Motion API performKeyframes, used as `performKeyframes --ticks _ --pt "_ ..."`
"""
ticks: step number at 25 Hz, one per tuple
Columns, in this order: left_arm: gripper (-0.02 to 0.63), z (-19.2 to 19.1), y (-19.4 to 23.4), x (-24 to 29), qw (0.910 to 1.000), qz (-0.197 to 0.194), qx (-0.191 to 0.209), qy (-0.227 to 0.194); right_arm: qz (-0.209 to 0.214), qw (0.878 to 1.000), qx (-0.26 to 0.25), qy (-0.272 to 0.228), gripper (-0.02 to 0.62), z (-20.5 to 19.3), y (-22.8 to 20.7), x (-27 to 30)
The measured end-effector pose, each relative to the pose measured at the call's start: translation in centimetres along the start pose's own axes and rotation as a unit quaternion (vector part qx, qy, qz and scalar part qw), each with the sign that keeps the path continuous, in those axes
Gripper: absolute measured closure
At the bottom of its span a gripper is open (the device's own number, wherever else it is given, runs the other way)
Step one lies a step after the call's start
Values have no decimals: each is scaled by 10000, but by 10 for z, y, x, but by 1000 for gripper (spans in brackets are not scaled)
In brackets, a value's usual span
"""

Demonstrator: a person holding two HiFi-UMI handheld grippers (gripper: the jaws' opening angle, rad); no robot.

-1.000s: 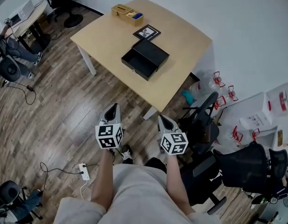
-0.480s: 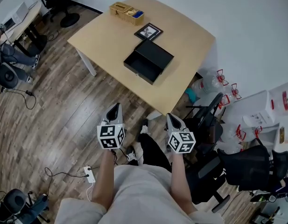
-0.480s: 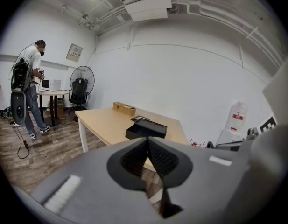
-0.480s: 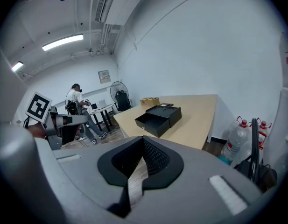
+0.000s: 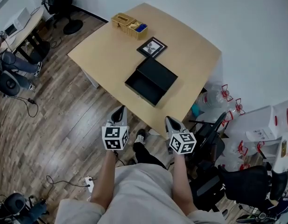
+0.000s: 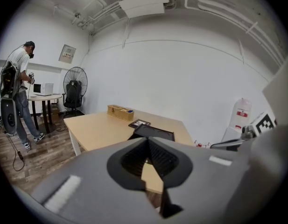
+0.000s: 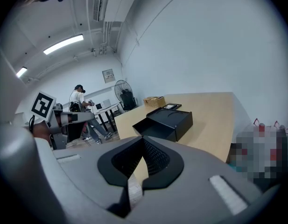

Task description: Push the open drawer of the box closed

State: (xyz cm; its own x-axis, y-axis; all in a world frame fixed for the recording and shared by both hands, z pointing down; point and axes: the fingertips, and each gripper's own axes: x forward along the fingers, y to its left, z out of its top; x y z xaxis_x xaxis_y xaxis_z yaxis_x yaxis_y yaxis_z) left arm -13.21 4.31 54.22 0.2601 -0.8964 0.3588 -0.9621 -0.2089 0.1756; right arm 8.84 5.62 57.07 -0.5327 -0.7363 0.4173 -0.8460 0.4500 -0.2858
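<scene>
**Walking up to the table**
The person is stepping in, so the table is sitting nearer than a second ago. The left gripper and right gripper are staying pinched together and empty, still short of the box, its drawer gaping toward them.

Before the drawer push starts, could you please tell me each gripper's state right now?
Left gripper: closed, holding nothing.
Right gripper: closed, holding nothing.
</scene>
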Motion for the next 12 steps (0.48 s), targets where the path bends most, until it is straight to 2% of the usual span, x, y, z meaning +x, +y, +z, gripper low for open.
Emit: performKeyframes --ticks 3,6,12 --pt "554 8 0 23 10000 -56 70 33 173 9998 -18 2 594 14 -16 23" --pt "554 8 3 44 9997 -101 173 172 123 9996 -221 111 594 25 -35 45" --pt "554 3 3 81 9986 -229 220 424 402 9971 -547 336 594 45 -72 73"
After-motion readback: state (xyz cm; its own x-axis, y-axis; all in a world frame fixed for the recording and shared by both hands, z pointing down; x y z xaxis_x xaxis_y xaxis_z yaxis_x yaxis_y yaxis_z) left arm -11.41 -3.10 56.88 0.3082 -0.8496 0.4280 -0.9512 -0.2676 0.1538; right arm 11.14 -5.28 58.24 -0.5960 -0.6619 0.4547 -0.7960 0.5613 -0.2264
